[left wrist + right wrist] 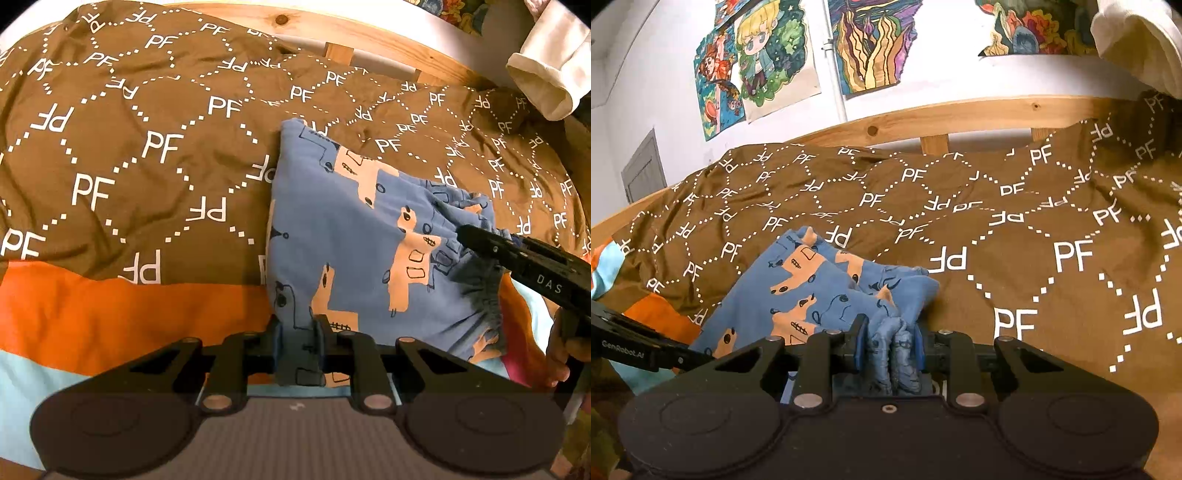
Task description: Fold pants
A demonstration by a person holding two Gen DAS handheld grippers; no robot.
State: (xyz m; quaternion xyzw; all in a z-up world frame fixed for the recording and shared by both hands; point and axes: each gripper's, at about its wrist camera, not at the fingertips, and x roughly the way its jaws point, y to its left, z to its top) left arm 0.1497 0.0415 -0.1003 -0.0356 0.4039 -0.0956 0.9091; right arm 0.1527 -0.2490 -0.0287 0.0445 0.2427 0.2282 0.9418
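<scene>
Blue pants (343,236) with orange animal prints lie partly folded on a brown "PF" blanket (129,147). My left gripper (298,332) is shut on the near edge of the pants. My right gripper (891,332) is shut on the gathered elastic waistband (897,354). In the left wrist view the right gripper (517,254) comes in from the right onto the waistband side. In the right wrist view the pants (798,291) spread out to the left, and the left gripper (639,347) shows at the left edge.
A wooden bed rail (960,118) runs behind the blanket. An orange and light blue sheet (110,325) lies at the near side. Drawings (757,62) hang on the white wall. A white cloth (546,74) hangs at the upper right.
</scene>
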